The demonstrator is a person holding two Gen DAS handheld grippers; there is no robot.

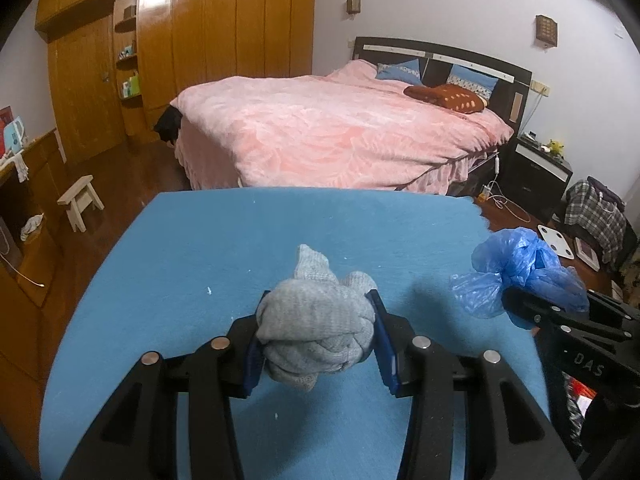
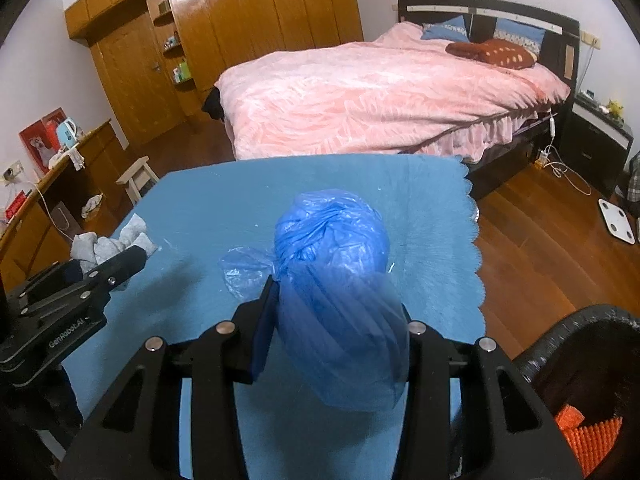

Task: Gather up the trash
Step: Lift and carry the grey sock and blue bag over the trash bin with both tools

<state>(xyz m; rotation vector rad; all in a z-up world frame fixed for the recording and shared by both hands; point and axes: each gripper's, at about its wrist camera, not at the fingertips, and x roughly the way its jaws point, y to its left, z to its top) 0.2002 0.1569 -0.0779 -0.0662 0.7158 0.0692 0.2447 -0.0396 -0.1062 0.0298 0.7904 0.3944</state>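
A knotted grey sock bundle (image 1: 316, 336) hangs above the blue table cloth (image 1: 240, 248), pinched between the blue pads of my left gripper (image 1: 318, 332), which is shut on it. In the right wrist view the same bundle (image 2: 104, 246) shows at the left, in the left gripper (image 2: 120, 260). My right gripper (image 2: 340, 312) is shut on a tied blue plastic bag (image 2: 336, 264) that covers its right finger. From the left wrist view that bag (image 1: 520, 268) sits at the right, held by the right gripper (image 1: 528, 308).
A bin lined with a black bag (image 2: 568, 340), with an orange ridged piece (image 2: 588, 436) inside, stands at the lower right by the table. Beyond the table are a pink bed (image 1: 340, 128), a wooden wardrobe (image 1: 180, 40), a small stool (image 1: 80, 200) and a white scale (image 2: 618, 220) on the wooden floor.
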